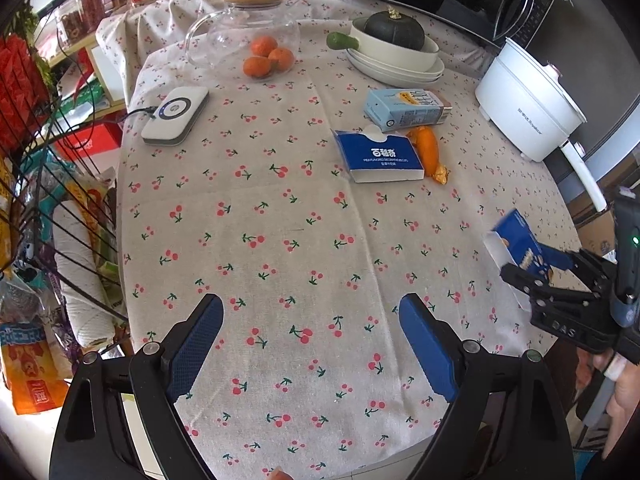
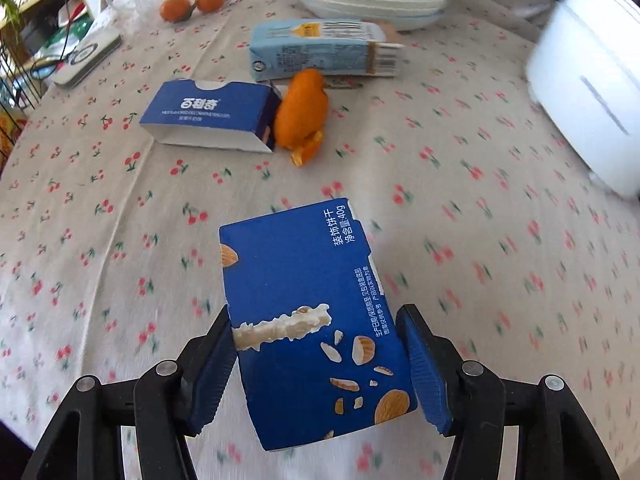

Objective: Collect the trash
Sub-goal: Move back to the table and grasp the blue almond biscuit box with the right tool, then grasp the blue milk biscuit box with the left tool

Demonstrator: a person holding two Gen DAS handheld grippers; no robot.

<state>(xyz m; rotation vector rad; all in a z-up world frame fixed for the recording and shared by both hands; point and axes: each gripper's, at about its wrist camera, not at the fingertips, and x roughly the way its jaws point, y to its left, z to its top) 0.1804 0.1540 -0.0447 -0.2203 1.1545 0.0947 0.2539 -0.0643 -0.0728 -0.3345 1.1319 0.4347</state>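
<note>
**Biscuit box caught between right jaws**

The right gripper (image 2: 320, 364) gripped a blue biscuit box (image 2: 308, 320) above the cherry-print tablecloth (image 2: 120, 240). At twelve o'clock lay another blue box (image 2: 208, 116), orange peel (image 2: 300, 112) and a milk carton (image 2: 320, 48). The left gripper (image 1: 310, 344) stood wide, holding nothing.

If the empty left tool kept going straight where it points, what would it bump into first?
Probably just the cherry-print tablecloth ahead of the left tool; nothing lies between its open fingers, though depth is hard to judge.
</note>
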